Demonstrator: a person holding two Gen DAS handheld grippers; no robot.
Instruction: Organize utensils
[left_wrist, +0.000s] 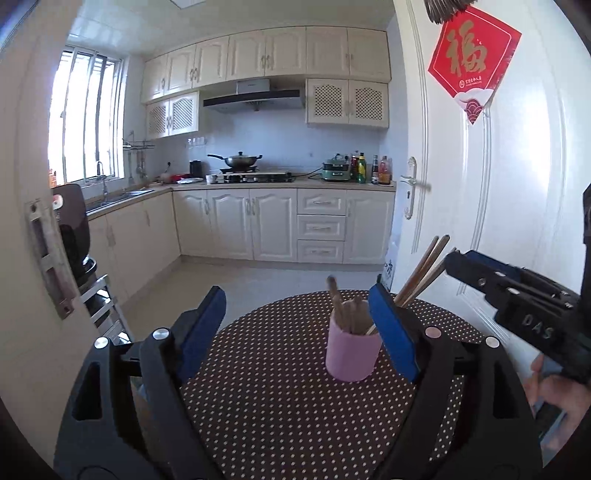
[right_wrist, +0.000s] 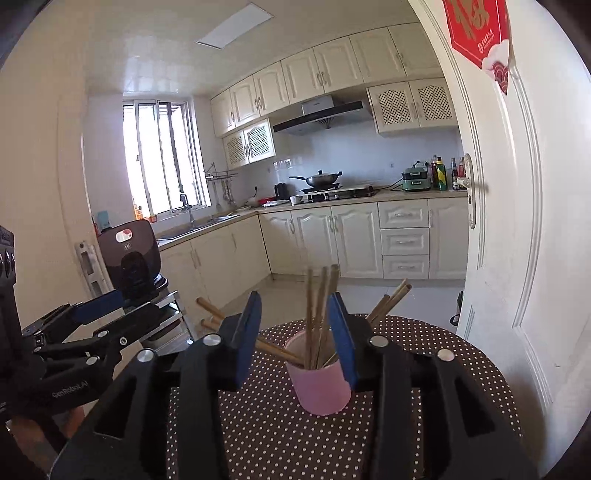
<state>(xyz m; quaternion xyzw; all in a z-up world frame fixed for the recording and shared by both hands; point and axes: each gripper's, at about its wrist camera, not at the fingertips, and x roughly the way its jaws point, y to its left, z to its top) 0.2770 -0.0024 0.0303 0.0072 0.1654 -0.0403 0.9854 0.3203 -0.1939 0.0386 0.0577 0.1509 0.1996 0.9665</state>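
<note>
A pink cup stands on a round brown polka-dot table and holds several wooden chopsticks that fan out of its top. My left gripper is open and empty, its blue pads either side of the cup's near side. In the right wrist view the same pink cup with chopsticks sits between the open blue pads of my right gripper. Nothing is held in it. The right gripper also shows in the left wrist view, and the left gripper shows in the right wrist view.
A white door with a handle stands close on the right of the table. A dark appliance on a metal rack is at the left. Kitchen cabinets and a stove with a wok lie beyond.
</note>
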